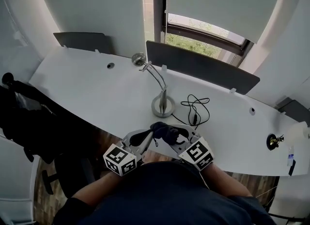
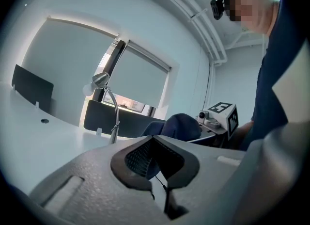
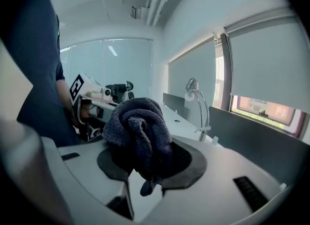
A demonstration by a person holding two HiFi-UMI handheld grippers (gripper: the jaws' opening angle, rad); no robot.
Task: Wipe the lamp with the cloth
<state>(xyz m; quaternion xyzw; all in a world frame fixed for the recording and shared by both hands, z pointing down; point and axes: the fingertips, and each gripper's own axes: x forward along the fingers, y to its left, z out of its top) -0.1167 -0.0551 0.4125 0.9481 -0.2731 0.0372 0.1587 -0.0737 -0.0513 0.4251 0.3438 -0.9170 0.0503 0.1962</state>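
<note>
A small metal desk lamp (image 1: 163, 104) stands on the curved white desk (image 1: 87, 88), its round base just beyond my grippers and its head (image 1: 139, 59) arched to the far left. A bunched dark blue cloth (image 1: 164, 131) hangs between both grippers at the desk's near edge. The right gripper (image 1: 180, 136) is shut on the cloth (image 3: 140, 127), which is piled over its jaws. From the left, my left gripper (image 1: 143, 136) is shut on an edge of the cloth (image 2: 181, 124), with a blue sliver and a loose thread between its pads. The lamp (image 2: 114, 112) also shows in the left gripper view.
A black cable (image 1: 196, 108) lies coiled right of the lamp base. Grey dividers (image 1: 201, 66) (image 1: 82, 40) line the desk's far edge below the window. A dark chair with clothing (image 1: 29, 117) stands at the left. At the desk's right end sit a small black object (image 1: 273, 141) and a white bottle (image 1: 296, 134).
</note>
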